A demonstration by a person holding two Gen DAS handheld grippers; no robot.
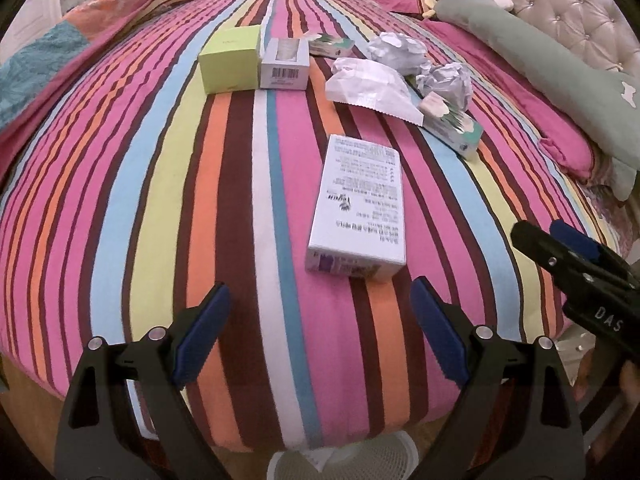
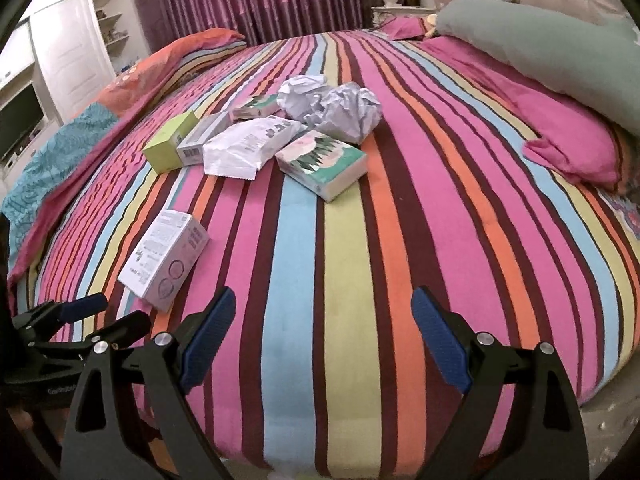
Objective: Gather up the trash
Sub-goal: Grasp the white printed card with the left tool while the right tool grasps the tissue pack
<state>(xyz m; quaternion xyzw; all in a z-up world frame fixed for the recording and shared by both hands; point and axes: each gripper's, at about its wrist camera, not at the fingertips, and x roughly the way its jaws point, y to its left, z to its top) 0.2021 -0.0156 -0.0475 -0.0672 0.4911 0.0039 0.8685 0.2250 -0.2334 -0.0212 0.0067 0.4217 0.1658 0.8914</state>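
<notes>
Left hand-held gripper (image 1: 320, 332) is held spread and empty, just short of the white printed box (image 1: 358, 208) lying flat on the striped bed (image 1: 120, 200). Right hand-held gripper (image 2: 324, 340) is likewise spread, empty. Box's long axis runs away from the left jaws, so it is best pinched across its narrow width.

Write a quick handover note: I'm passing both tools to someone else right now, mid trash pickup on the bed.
Left tool: open, empty, facing the white printed box.
Right tool: open, empty, over bare bedspread.
Farther up the bed: green box, barcode box, white pouch, two crumpled papers, two floral tissue packs.
Done: nothing held. A white basket shows at the bed's foot.
Left: collect everything.
</notes>
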